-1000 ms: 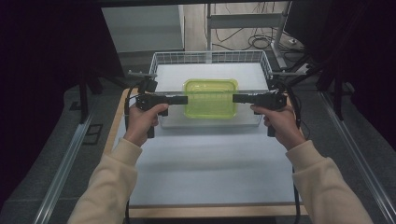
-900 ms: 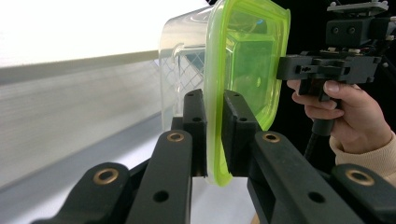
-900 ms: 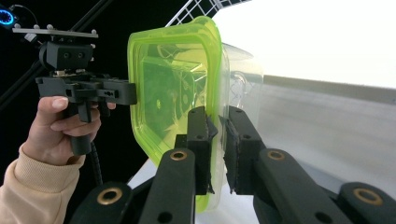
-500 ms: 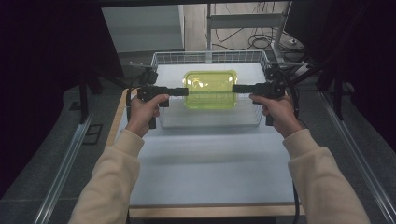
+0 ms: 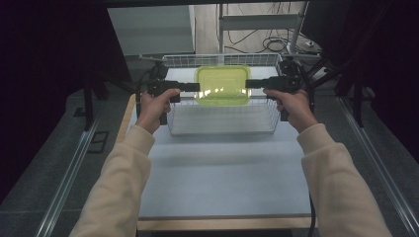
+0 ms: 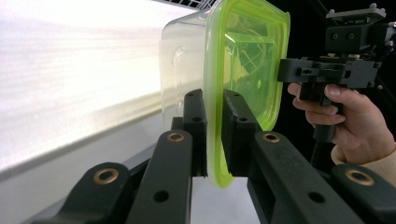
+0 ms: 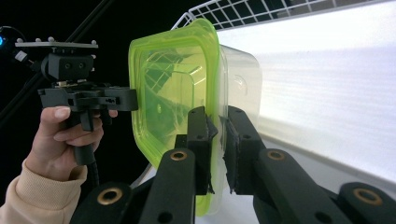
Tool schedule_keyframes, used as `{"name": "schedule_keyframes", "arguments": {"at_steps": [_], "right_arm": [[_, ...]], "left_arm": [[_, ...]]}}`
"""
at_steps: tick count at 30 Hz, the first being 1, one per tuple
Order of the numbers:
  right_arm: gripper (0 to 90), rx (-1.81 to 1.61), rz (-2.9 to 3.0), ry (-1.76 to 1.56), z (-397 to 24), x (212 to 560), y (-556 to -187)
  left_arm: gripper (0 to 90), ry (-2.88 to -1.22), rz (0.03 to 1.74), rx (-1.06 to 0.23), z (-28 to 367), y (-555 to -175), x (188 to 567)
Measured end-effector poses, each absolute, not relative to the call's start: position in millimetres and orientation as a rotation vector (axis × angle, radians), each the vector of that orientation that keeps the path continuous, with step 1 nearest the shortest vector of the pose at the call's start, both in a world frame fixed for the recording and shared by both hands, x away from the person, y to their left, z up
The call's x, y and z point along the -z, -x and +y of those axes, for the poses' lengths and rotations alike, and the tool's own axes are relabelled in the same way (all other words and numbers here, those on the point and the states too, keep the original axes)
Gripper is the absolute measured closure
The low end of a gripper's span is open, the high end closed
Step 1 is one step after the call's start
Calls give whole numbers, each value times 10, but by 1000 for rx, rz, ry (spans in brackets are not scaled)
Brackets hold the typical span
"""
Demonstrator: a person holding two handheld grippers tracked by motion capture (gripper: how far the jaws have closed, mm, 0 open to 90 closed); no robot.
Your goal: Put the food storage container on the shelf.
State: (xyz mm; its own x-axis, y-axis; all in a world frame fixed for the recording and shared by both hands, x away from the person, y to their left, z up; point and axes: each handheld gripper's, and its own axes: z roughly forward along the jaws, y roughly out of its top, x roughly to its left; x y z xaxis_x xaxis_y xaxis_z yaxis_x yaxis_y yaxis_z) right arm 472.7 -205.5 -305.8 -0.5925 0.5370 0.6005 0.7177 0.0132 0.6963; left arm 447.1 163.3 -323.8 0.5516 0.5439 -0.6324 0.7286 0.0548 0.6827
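A clear plastic container with a lime-green lid (image 5: 222, 85) hangs level above a white wire basket (image 5: 222, 129). My left gripper (image 5: 197, 87) is shut on the lid's left rim, and my right gripper (image 5: 247, 84) is shut on its right rim. In the left gripper view my two black jaws (image 6: 214, 100) pinch the green rim of the container (image 6: 247, 60), with the right gripper (image 6: 327, 70) and its hand beyond. The right gripper view has my jaws (image 7: 217, 116) clamped on the rim of the container (image 7: 173, 79), and the left gripper (image 7: 84, 100) on the far side.
The basket stands at the far end of a pale table (image 5: 222, 177), its wire rim (image 7: 243, 14) just behind the container. Dark stands and cables surround the table's far end. Metal rails run along the floor on both sides.
Both hands have carried the container away from the person and slightly up, from the basket's near edge to over its far part. The grips are unchanged.
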Motion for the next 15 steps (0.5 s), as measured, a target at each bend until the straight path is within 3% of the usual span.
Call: {"name": "schedule_keyframes", "arguments": {"at_steps": [15], "right_arm": [[807,1612,-2077,1414,-2052,3072,-5004]], "left_arm": [[816,-1583,1147,205,1600,-4749,3271]]}}
